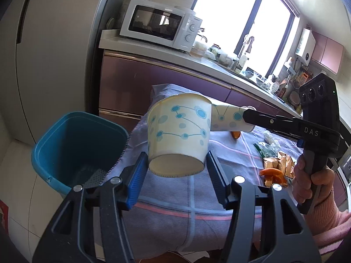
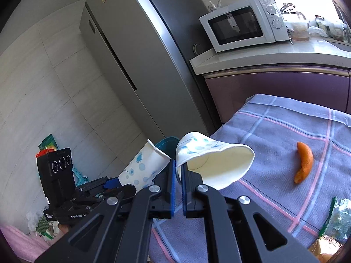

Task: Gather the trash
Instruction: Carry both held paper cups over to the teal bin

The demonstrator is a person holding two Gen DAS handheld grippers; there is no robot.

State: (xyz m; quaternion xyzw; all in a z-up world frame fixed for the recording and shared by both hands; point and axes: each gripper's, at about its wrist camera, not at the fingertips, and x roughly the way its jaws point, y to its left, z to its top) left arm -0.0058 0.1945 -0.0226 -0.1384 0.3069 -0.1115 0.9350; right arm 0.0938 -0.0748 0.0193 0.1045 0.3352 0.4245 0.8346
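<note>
My left gripper [image 1: 176,160] is shut on the base of a white paper cup with blue dots [image 1: 177,129], held tilted in the air above the table's left end. Just left and below stands a blue bin [image 1: 76,149], also showing as a sliver of blue bin [image 2: 167,142] behind the cups. My right gripper [image 2: 178,166] is shut on the rim of a second, squashed dotted cup [image 2: 215,164]. In the left wrist view that squashed cup [image 1: 230,118] hangs from the right gripper [image 1: 249,115] right behind the first cup. From the right wrist camera the left gripper [image 2: 114,183] and its cup [image 2: 142,168] are at lower left.
The table carries a purple checked cloth [image 2: 274,131] with an orange peel [image 2: 303,162], more peel [image 1: 272,174] and crumpled wrappers [image 1: 278,163]. A purple counter with a microwave [image 1: 160,24] runs behind, and a tall fridge [image 2: 136,54] stands left. A hand [image 1: 311,182] holds the right gripper's handle.
</note>
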